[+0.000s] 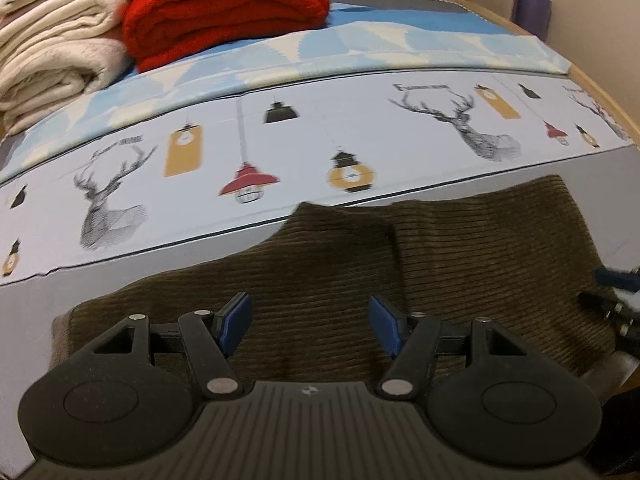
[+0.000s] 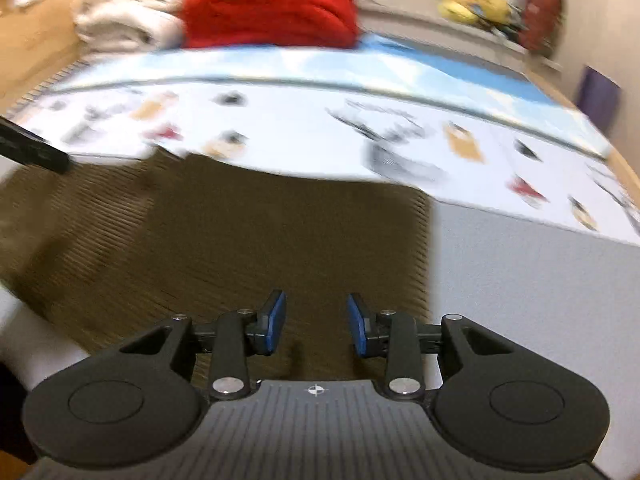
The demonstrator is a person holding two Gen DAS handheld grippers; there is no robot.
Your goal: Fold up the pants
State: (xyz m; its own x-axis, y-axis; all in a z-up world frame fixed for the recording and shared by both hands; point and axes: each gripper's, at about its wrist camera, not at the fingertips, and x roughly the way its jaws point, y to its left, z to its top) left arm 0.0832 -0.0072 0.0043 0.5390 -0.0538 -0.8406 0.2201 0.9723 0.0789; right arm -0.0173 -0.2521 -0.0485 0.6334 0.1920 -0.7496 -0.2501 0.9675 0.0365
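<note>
Brown corduroy pants (image 1: 360, 272) lie folded flat on the bed (image 1: 48, 312), on the plain grey sheet at its near edge, with their far border reaching the strip of bedding printed with deer heads and lanterns (image 1: 280, 152). The left gripper (image 1: 310, 322) is poised over the near part of the pants, its blue-padded jaws spread wide with nothing between them. The right gripper (image 2: 316, 322) is likewise over the pants, towards their right-hand border, its jaws apart, though less widely, and empty; whether either gripper touches the cloth cannot be told. In the left wrist view the tip of the right gripper shows at the right border of the pants. A folded red blanket (image 1: 224, 12) and a stack of cream blankets (image 1: 52, 56) rest at the far left corner of the bed, touching each other. Yellow soft items (image 2: 472, 0) sit on the ledge beyond the far edge; the right wrist view is blurred.
</note>
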